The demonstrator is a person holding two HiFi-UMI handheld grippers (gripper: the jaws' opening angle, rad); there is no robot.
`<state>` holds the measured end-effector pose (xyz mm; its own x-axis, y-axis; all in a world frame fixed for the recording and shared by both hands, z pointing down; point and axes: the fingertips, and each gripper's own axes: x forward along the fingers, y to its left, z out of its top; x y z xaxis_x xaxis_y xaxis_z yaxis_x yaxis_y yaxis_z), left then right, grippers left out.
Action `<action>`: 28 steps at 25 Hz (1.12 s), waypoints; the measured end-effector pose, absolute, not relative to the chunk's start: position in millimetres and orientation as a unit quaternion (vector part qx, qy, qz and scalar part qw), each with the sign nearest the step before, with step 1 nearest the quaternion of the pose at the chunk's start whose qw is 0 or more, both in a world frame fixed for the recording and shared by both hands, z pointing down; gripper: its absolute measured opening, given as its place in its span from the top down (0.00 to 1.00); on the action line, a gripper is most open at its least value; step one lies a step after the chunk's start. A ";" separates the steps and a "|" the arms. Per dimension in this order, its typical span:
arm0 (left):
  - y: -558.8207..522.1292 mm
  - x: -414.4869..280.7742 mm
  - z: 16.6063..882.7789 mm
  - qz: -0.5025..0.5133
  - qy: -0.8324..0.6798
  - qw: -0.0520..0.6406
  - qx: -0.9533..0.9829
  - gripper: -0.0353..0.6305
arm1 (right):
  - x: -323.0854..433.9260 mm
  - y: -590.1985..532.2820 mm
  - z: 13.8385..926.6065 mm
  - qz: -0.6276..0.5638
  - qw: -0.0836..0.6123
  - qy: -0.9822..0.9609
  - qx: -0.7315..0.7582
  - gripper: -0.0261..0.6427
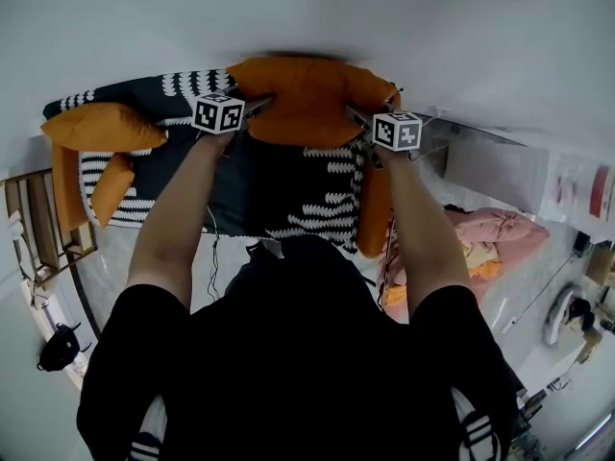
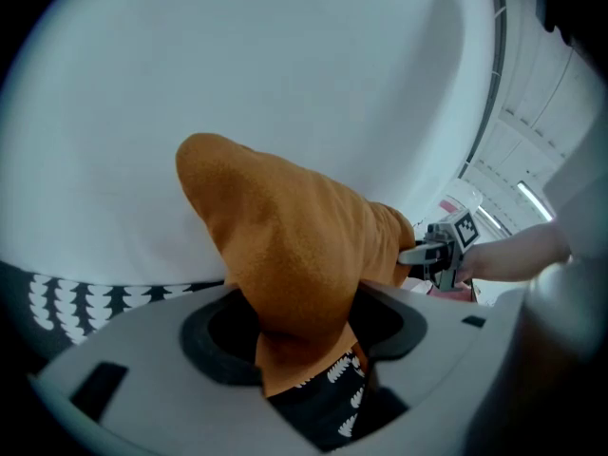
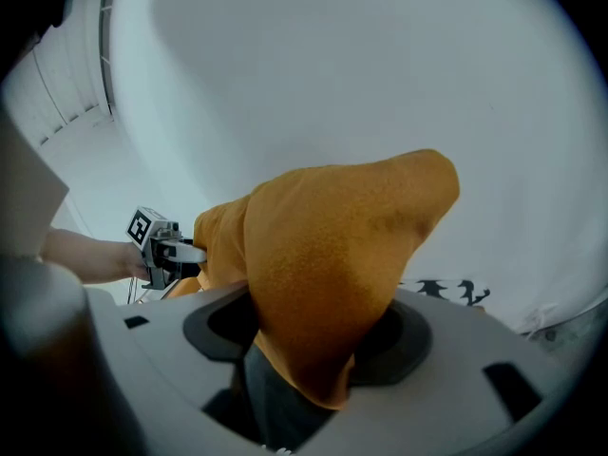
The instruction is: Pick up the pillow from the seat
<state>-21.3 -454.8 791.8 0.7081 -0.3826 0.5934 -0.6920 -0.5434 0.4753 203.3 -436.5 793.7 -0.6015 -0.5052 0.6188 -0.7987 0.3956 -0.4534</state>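
Task stage: grasp made, lift not yet confirmed complete.

1. Tool state. The left gripper (image 1: 258,106) pinches the left end of the orange pillow (image 1: 306,99). In the left gripper view a fold of orange fabric fills the gap between the two jaws and is pressed there. The right gripper (image 1: 357,117) pinches the opposite end in the same manner. In the right gripper view the fabric bunches into a peak above the jaws and hangs down between them. Neither tool is spread and neither is empty.

2. Location of the pillow. The pillow spans the space between the two grippers, at the back of the seat (image 1: 288,185) and close to the white wall (image 1: 461,36). The seat carries a dark cover with a white pattern. In both gripper views the gripped corners stand up against the wall, well above the cover. Whether the pillow's lower edge is clear of the seat cannot be told from the head view.

3. Other items. A second orange cushion (image 1: 101,126) lies at the left end of the seat, untouched.

4. Done: approach and two-point grip. Left, as judged: raise the pillow until it hangs free of the seat, keeping both pinches firm so that the soft fabric does not slip out
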 end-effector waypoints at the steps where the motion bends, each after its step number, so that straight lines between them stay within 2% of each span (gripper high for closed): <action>1: -453.6 -20.9 788.6 0.214 -0.314 0.358 0.853 0.54 | 203.7 -434.9 791.0 0.374 0.194 -0.812 0.404 0.57; 28: -400.2 -33.0 692.8 0.180 -0.306 0.311 0.882 0.60 | 195.7 -382.4 700.0 0.338 0.165 -0.820 0.431 0.62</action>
<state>-33.0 -400.2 692.8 0.7475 -0.4282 0.5078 -0.6519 -0.6195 0.4373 195.7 -382.4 700.0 -0.5744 -0.5954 0.5618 -0.8183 0.4000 -0.4128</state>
